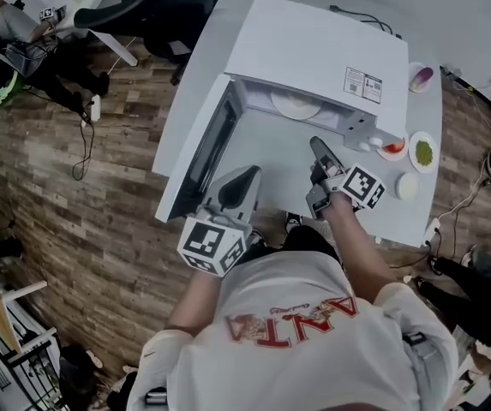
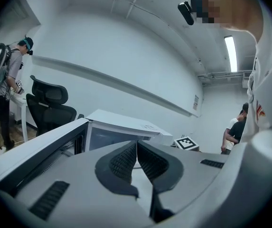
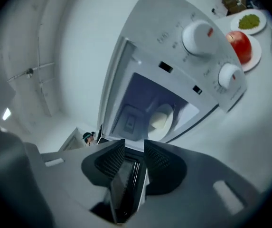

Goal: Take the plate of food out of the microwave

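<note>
Microwave: white, standing on the white tabletop, with two knobs on the panel at its right end.
Door: swung wide open to the left; its inner face is dark glass.
Plate: inside the cavity, lying flat toward the back. It is pale, and what lies on it cannot be made out. In the right gripper view the plate shows through the open front, and neither tool touches it.
Left tool: held just beside the door's free end, close to the person's body. In its own view the left tool has its jaws meeting at the tips, with nothing between them.
Right tool: in front of the open cavity, pointing into it and short of the plate. In its own view, which is rolled to one side, the right tool has its jaws partly apart and the pads press on nothing. The door's dark glass shows through the gap, though the head view puts this tool well to the right of the door.
Side dishes: to the right of the microwave stand a plate with a red fruit, a plate of green food and a small white bowl.
Background: a black office chair and a person with a backpack stand over a wood-pattern floor.
</note>
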`<move>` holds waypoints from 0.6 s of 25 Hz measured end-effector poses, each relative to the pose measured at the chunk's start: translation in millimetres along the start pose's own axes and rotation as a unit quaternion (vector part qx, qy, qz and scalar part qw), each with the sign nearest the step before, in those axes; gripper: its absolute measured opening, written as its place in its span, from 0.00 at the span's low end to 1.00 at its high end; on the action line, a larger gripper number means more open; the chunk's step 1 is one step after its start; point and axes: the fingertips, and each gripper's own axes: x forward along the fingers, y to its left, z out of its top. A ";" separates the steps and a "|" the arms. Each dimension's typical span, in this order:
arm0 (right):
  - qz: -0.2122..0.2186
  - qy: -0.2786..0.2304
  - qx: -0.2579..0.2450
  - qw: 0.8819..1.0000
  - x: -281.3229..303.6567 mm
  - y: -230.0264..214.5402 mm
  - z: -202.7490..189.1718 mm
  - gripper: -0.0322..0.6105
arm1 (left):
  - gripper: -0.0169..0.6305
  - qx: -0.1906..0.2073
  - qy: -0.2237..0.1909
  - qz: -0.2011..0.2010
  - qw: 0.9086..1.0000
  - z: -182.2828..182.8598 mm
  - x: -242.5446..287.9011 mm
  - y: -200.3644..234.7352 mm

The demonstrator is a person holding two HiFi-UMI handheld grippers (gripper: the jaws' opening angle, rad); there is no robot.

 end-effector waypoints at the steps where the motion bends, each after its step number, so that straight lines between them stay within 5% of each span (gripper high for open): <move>1: -0.001 -0.002 0.021 1.000 8.8 -8.4 0.1 0.20 | 0.05 -0.003 0.004 0.003 1.000 -1.2 5.3 2.4; 7: -0.028 -0.036 0.135 0.990 53.5 -56.9 5.8 0.20 | 0.05 -0.007 0.028 0.019 0.999 -9.7 28.7 17.9; 15: -0.063 -0.062 0.157 0.984 85.2 -94.0 5.9 0.20 | 0.05 0.000 0.045 0.016 0.999 -14.4 45.6 15.8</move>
